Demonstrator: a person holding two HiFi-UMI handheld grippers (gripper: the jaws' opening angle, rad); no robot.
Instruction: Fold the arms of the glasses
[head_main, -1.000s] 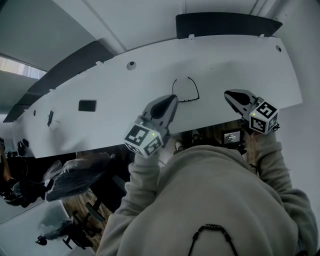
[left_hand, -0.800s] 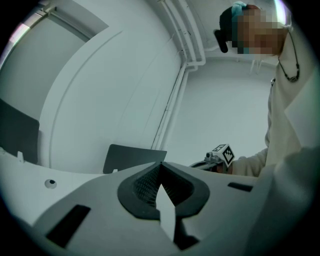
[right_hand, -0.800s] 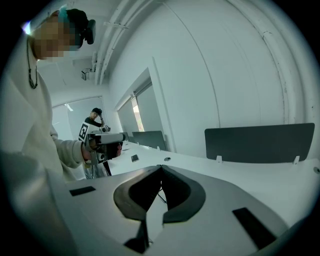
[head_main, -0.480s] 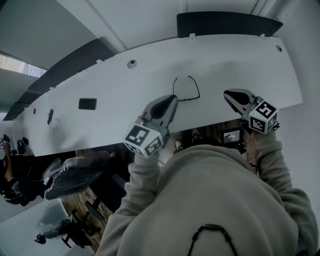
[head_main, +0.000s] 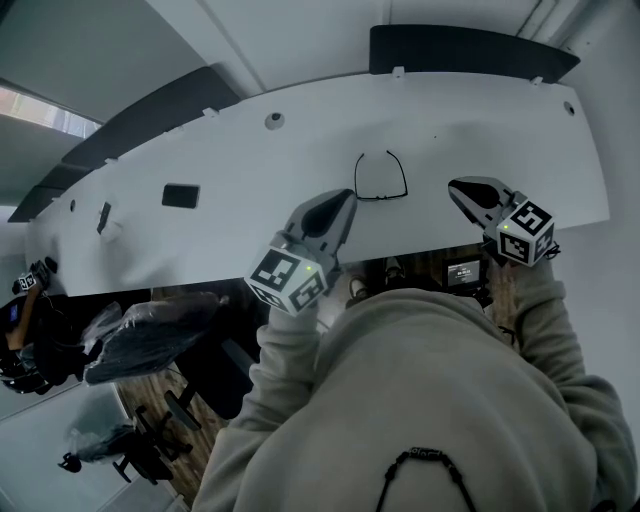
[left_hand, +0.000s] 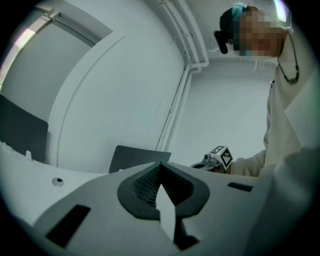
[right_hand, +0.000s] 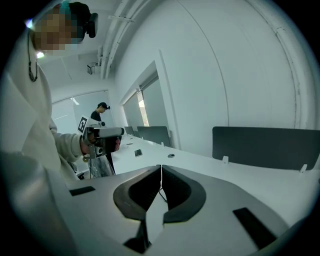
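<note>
A pair of thin black-framed glasses (head_main: 381, 178) lies on the white table (head_main: 500, 130) with both arms spread open, pointing toward the far edge. My left gripper (head_main: 346, 197) hovers just near and left of the glasses, jaws shut with nothing between them. My right gripper (head_main: 455, 187) hangs to the right of the glasses, apart from them, also shut and empty. In the left gripper view the shut jaws (left_hand: 160, 165) face the right gripper (left_hand: 218, 157). In the right gripper view the shut jaws (right_hand: 161, 169) face the left gripper (right_hand: 102, 134).
A flat black rectangle (head_main: 180, 195) lies on the table to the left. Dark partition panels (head_main: 470, 48) line the far edge. A plastic-covered chair (head_main: 150, 340) stands below the near edge. A person (right_hand: 101, 112) stands far off.
The head view has shifted slightly, so the table and glasses sit a little further right in the picture. Both grippers stay where they were, shut.
</note>
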